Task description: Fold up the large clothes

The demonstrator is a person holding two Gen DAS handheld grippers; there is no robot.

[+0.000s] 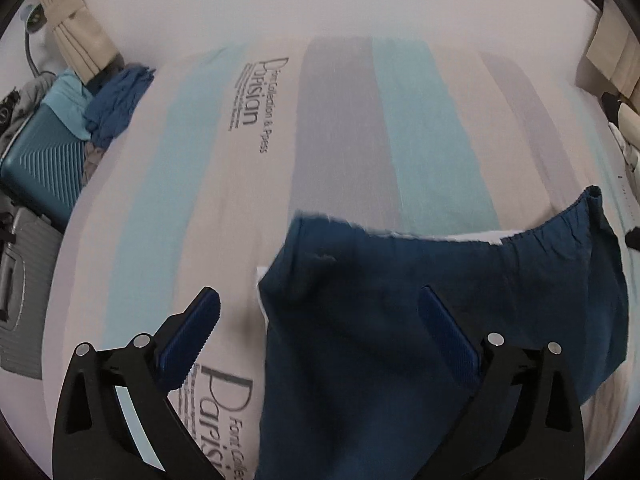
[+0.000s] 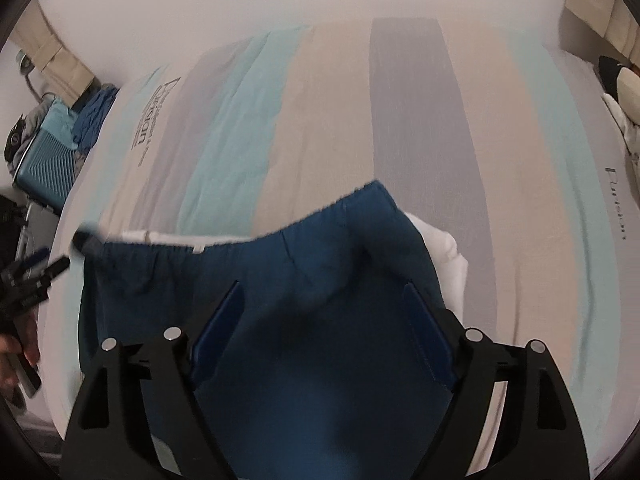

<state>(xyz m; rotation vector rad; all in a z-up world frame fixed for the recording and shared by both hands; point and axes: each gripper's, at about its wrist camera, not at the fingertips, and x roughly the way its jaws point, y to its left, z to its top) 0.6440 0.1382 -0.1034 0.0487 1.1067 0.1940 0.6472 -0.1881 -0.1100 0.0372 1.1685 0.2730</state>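
A dark blue garment with an elastic waistband (image 1: 420, 300) lies on the striped bed sheet (image 1: 248, 200); it also shows in the right wrist view (image 2: 320, 280). A white garment (image 2: 444, 252) lies under it and pokes out at its right side. My left gripper (image 1: 320, 312) is open, its left finger over the sheet and its right finger over the blue cloth. My right gripper (image 2: 324, 308) is open above the blue garment, holding nothing. The left gripper also appears at the left edge of the right wrist view (image 2: 32, 272).
A teal suitcase (image 1: 40, 160) with a pile of blue and grey clothes (image 1: 116, 100) stands at the bed's left side, with a grey case (image 1: 20, 280) below it. Beige curtains (image 1: 80, 20) hang by the white wall. Dark and white items (image 2: 624, 92) lie at the right bed edge.
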